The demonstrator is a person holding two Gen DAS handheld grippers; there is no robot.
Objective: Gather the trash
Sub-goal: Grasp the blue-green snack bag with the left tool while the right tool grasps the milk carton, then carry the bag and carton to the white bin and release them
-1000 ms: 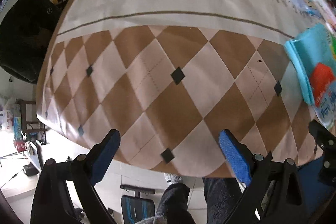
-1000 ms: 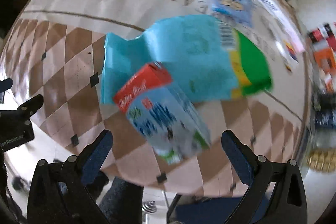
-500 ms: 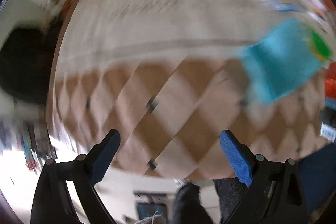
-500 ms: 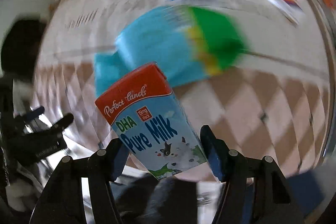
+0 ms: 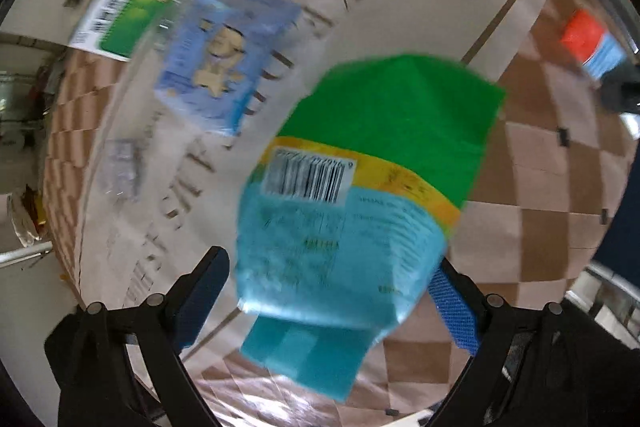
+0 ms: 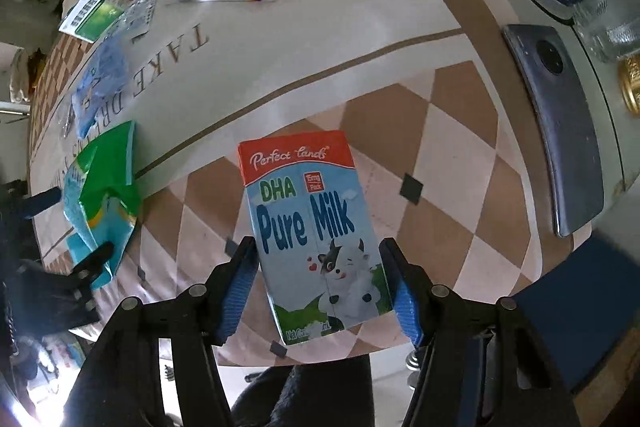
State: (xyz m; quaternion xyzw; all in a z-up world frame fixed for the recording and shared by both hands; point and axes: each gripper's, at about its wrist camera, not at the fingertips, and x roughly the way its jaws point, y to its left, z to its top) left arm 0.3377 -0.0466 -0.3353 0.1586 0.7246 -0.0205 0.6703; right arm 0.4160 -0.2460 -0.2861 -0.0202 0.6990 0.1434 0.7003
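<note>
- Right gripper [image 6: 320,283]: jaws have just been closing. A second ago they stood wide with the carton loose between them; now the blue pads are pinched on both side faces of the small blue-and-white milk carton with the red top [image 6: 310,227].
- Carton sits lengthwise between the pads, red end pointing away from the gripper, over the brown-and-cream diamond-check tablecloth [image 6: 460,131] near the table's front edge. Can't tell whether it's lifted clear or touching the cloth.
- Left gripper [image 5: 332,303]: a second ago it faced bare checked cloth with nothing between its fingers. Now the crumpled turquoise-and-green plastic snack wrapper with the barcode [image 5: 360,195] fills the gap.
- Left jaws look spread. The right-hand pad [image 5: 452,307] is at or just beside the wrapper's edge; the left-hand one stands apart from it. Frame is motion-blurred, so contact on the near side is uncertain. I read it as not gripped yet.
- In the right wrist view the same wrapper lies on the cloth to the left of the carton, with the left gripper's dark finger at it.
- Meaning for the task: one trash item secured, a second lined up. My judgement: next is closing the left jaws on the wrapper.
- Risk: thin, slippery film may fold or slip out of the pads.
- Other possible litter further back: the pale blue printed sachet [image 5: 224,55].
- The dark smartphone [image 6: 560,131] near the table's right edge is probably not trash.
</note>
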